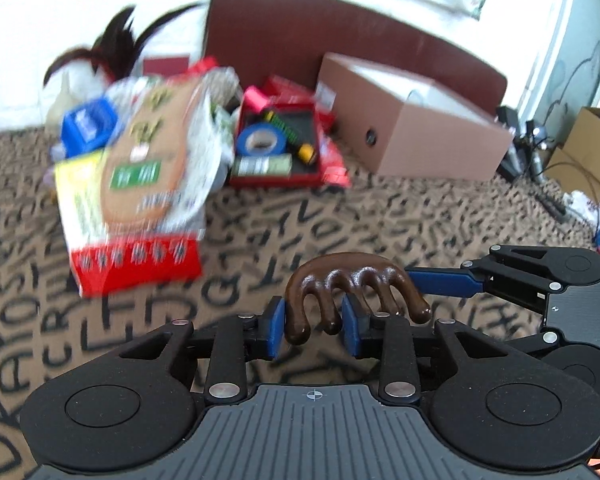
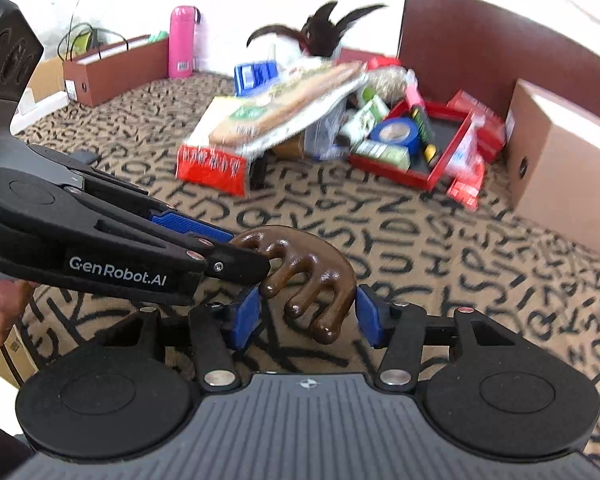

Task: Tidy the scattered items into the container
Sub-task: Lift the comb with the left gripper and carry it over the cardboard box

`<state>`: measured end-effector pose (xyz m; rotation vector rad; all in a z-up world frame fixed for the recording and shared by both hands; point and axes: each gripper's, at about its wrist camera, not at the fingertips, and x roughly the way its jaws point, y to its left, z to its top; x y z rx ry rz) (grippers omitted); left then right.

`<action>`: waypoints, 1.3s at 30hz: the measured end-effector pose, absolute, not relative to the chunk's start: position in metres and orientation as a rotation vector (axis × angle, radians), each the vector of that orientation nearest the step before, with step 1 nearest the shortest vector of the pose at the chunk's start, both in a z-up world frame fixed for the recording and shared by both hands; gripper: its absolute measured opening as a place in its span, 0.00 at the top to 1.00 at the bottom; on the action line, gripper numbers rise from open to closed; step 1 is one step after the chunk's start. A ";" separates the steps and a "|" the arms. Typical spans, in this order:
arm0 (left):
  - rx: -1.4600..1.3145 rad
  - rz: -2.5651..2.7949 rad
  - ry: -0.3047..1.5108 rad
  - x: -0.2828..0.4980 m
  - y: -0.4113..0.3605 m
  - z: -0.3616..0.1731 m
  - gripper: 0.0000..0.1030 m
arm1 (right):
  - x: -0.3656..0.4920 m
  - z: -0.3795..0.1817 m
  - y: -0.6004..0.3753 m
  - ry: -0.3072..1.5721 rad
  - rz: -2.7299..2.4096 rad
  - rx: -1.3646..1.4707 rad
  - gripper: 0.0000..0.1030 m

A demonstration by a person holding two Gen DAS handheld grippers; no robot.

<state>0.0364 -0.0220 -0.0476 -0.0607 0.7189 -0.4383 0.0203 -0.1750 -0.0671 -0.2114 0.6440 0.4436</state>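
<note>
- Floor covering: a tan carpet (image 1: 380, 216) printed with black letter shapes runs under both tools and ahead of them to a white wall.
- Ahead and beyond the clutter: a dark brown curved panel (image 1: 340, 36) stands against the wall; a brown cardboard box (image 1: 412, 132) sits on the carpet in front of it, ahead and to the right of the left tool.
- Container: a red tray (image 1: 278, 178) lies ahead of the left tool, holding a blue tape roll (image 1: 260, 140) and small packets.
- Left of the tray: a large flat food packet (image 1: 140, 184), blurred, leans over a heap of items.
- Task item: a glossy dark brown wooden comb (image 1: 340, 292) with thick rounded teeth, held clear above the carpet, directly in front of both tools.
- Left tool (image 1: 314, 326): clenched on the comb's teeth, blue pads (image 1: 275, 330) pressing either side.
- Right tool (image 2: 306, 318): its blue pads flank the comb's other end; contact on the right pad only is apparent, so a firm grasp cannot be confirmed.
</note>
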 end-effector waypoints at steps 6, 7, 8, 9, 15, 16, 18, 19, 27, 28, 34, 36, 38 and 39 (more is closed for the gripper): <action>-0.044 -0.483 0.627 0.054 -0.047 -0.012 0.70 | 0.027 -0.033 -0.197 0.546 0.407 -0.226 0.44; -0.035 -0.491 0.612 0.058 -0.054 -0.006 0.70 | 0.030 -0.028 -0.203 0.532 0.398 -0.224 0.44; -0.026 -0.500 0.596 0.063 -0.061 0.000 0.70 | 0.033 -0.021 -0.209 0.516 0.387 -0.224 0.44; -0.021 -0.509 0.582 0.067 -0.068 0.006 0.70 | 0.036 -0.016 -0.216 0.501 0.376 -0.224 0.44; -0.015 -0.576 0.519 0.105 -0.108 0.033 0.70 | 0.059 0.012 -0.253 0.428 0.300 -0.247 0.44; -0.010 -0.583 0.508 0.111 -0.115 0.038 0.70 | 0.065 0.017 -0.260 0.416 0.286 -0.255 0.44; 0.008 -0.595 0.488 0.123 -0.130 0.046 0.70 | 0.075 0.024 -0.273 0.400 0.266 -0.262 0.44; 0.016 -0.603 0.481 0.131 -0.138 0.051 0.70 | 0.081 0.027 -0.280 0.390 0.256 -0.265 0.44; 0.001 -0.652 0.503 0.208 -0.187 0.050 0.70 | 0.138 0.037 -0.333 0.364 0.198 -0.254 0.44; 0.000 -0.654 0.510 0.217 -0.192 0.046 0.70 | 0.146 0.036 -0.339 0.372 0.193 -0.248 0.44; -0.026 -0.655 0.574 0.267 -0.214 0.019 0.70 | 0.193 0.017 -0.367 0.421 0.187 -0.205 0.44; -0.027 -0.651 0.583 0.279 -0.219 0.013 0.70 | 0.204 0.012 -0.370 0.427 0.189 -0.200 0.44; -0.028 -0.649 0.591 0.289 -0.222 0.009 0.65 | 0.215 0.008 -0.375 0.437 0.193 -0.184 0.44; -0.033 -0.652 0.592 0.292 -0.222 0.007 0.54 | 0.220 0.006 -0.377 0.444 0.195 -0.170 0.44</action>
